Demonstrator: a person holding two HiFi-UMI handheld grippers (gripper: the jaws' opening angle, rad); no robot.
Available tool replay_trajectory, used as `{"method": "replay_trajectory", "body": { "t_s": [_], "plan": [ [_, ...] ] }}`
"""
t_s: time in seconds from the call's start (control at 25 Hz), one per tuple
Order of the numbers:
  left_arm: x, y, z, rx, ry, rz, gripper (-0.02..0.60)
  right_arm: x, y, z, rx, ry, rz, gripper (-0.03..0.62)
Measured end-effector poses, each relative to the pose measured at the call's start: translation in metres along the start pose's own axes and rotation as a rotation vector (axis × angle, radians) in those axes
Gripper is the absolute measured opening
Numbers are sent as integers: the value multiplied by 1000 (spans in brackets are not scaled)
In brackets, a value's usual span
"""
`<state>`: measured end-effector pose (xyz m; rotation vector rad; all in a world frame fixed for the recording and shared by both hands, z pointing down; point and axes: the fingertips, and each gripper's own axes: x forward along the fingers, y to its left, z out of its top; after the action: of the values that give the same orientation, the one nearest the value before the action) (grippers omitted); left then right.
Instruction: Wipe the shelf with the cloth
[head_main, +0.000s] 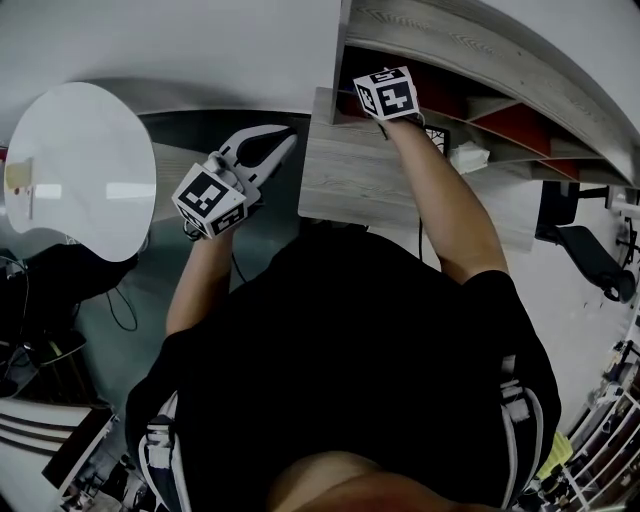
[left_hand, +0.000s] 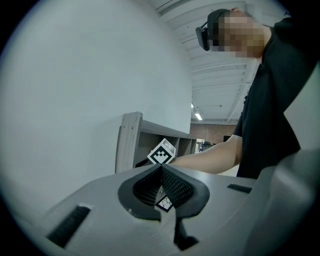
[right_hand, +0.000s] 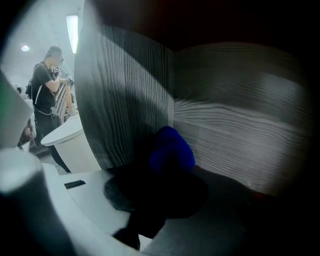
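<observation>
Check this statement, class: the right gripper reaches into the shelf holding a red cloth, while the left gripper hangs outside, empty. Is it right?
Wrong in one point: the cloth is blue, not red, as the right gripper view shows. The right gripper does hold it inside the shelf, and the left gripper hangs outside, empty.

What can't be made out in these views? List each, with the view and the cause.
- Right gripper: in the head view only its cube shows; the shelf hides the rest.
- Cloth: right gripper view, shadow hides all but a blue lump.
- White object in the shelf: head view, too small to identify.
</observation>
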<state>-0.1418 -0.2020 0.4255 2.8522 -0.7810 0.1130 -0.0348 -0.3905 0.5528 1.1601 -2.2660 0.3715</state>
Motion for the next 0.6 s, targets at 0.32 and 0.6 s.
{"method": "replay_trajectory", "body": {
  "t_s": [0.32, 0.6],
  "plan": [
    [-2, -2, 0, -22, -6, 4, 17, 0, -4, -3, -18, 24, -14, 89],
    [8, -6, 6, -21, -20, -27, 17, -18, -33, -22, 8, 56, -85, 89]
  ]
}}
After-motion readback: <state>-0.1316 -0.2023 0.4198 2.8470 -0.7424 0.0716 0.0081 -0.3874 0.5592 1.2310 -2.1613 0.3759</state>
